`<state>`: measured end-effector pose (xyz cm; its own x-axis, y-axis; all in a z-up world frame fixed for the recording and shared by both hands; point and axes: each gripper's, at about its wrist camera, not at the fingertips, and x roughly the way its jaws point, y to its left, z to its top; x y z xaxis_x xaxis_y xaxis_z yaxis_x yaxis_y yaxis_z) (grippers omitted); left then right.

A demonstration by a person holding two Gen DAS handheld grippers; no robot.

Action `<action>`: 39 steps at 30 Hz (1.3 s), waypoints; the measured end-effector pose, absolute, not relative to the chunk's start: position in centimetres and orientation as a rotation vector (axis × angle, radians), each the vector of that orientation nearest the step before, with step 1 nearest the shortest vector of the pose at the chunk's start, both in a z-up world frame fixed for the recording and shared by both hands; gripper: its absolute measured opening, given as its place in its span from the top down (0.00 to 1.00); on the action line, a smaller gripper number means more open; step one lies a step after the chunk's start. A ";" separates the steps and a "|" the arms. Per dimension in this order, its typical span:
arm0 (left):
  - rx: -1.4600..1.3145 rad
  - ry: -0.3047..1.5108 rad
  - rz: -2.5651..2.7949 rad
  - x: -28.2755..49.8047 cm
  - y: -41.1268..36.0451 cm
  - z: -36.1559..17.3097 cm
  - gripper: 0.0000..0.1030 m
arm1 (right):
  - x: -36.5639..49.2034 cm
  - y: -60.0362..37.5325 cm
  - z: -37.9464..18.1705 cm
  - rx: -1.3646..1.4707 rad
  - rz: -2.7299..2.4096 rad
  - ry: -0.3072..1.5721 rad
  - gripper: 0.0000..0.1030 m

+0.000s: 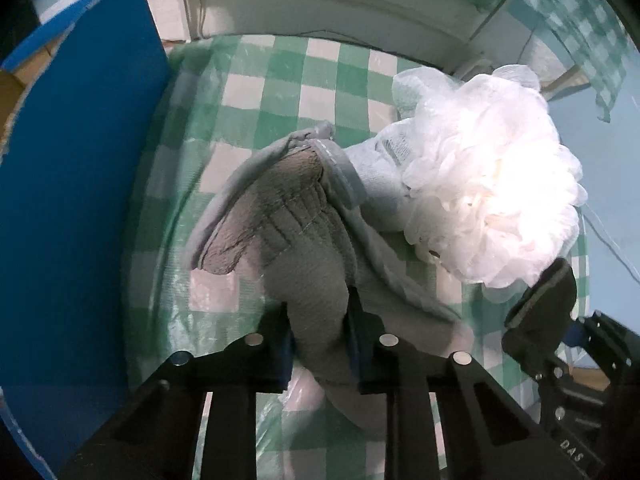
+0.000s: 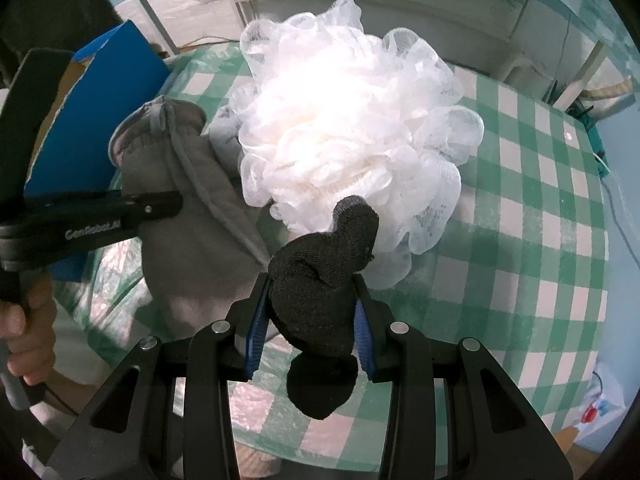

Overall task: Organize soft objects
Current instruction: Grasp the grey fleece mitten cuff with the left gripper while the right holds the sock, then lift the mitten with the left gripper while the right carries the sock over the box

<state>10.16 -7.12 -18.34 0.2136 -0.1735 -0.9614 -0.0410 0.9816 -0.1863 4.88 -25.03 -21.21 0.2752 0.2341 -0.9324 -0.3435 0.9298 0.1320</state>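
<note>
A grey quilted mitt [image 1: 280, 216] lies on the checked tablecloth, and my left gripper [image 1: 318, 340] is shut on its near end, with the cloth bunched between the pads. My right gripper [image 2: 310, 320] is shut on a dark knitted sock [image 2: 320, 280] that sticks up and hangs below the fingers. A big white mesh bath pouf [image 2: 348, 132] sits just beyond the sock and to the right of the mitt [image 2: 192, 216]. A pale grey-blue cloth [image 1: 380, 168] lies half hidden under the pouf [image 1: 492, 176]. The sock [image 1: 548, 300] shows at the left wrist view's right edge.
A blue box wall [image 1: 80, 200] stands along the left side of the table [image 2: 540, 208], close to the mitt. A person's hand [image 2: 28, 340] grips the left tool's handle. Floor, cables and wall sockets lie past the table's far edge.
</note>
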 end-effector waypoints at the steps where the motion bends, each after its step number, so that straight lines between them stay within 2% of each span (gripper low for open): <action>1: -0.184 1.355 -0.092 9.8 -7.0 -18.1 0.80 | 4.9 -24.9 -21.0 -0.104 0.391 1.227 0.64; 9: -0.126 1.320 -0.072 8.0 -6.0 -15.6 0.83 | 4.5 -23.9 -19.1 -0.115 0.409 1.161 0.64; 16: 0.022 1.217 -0.075 6.2 -7.8 -12.8 0.84 | 4.2 -22.4 -17.0 -0.160 0.414 1.082 0.64; 22: 0.101 1.136 -0.078 5.3 -5.6 -10.5 0.84 | 4.1 -21.9 -15.5 -0.165 0.403 1.046 0.64; 39: 0.221 0.948 -0.056 3.5 -5.6 -5.4 0.84 | 3.4 -20.8 -11.9 -0.171 0.409 0.952 0.64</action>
